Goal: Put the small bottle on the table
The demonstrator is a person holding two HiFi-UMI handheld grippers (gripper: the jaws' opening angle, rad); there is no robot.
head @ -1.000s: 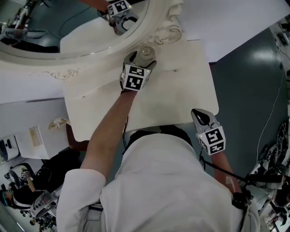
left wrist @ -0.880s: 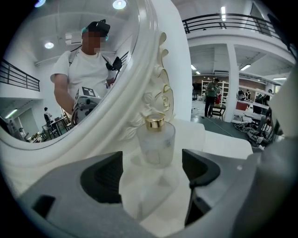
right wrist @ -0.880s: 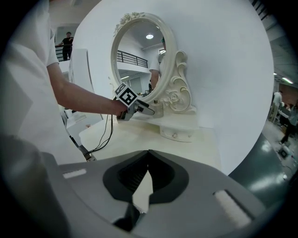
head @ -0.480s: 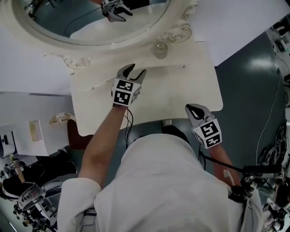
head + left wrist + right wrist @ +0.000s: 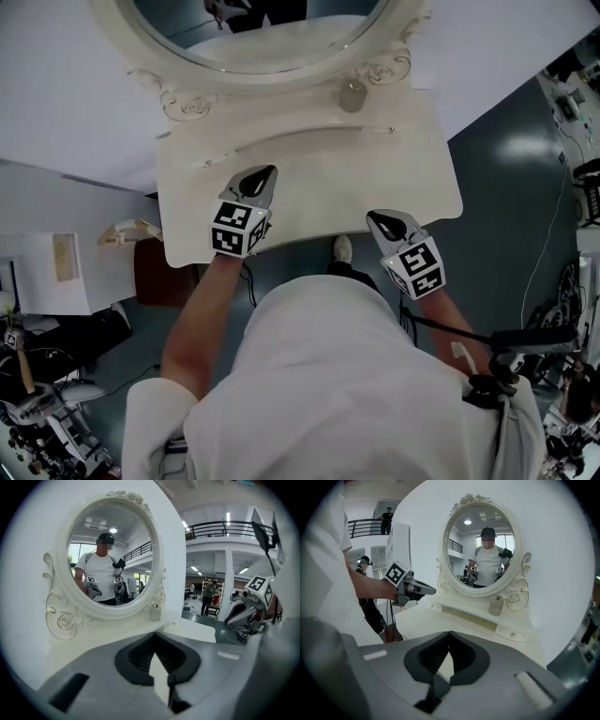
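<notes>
The small clear bottle (image 5: pixel 352 95) stands upright on the white dressing table's raised ledge, just below the oval mirror's (image 5: pixel 262 28) right side. It also shows in the left gripper view (image 5: pixel 155 612) and the right gripper view (image 5: pixel 496 605). My left gripper (image 5: pixel 265 172) hovers over the table top (image 5: pixel 319 178) near its front left, well back from the bottle. Its jaws have just been closing and now stand shut with nothing between them (image 5: pixel 153 637). My right gripper (image 5: pixel 372 217) sits at the table's front right edge, shut and empty (image 5: pixel 450 633).
A dark stool (image 5: pixel 159 272) stands under the table's left end. A shoe (image 5: pixel 343 249) shows below the front edge. Cluttered equipment lies on the floor at far left (image 5: pixel 37 375) and far right (image 5: pixel 562 309). A white wall backs the mirror.
The left gripper, open around the bottle a second ago, drew back toward the table's front and shut empty. The bottle stayed on the ledge. The right gripper also pulled back slightly.
</notes>
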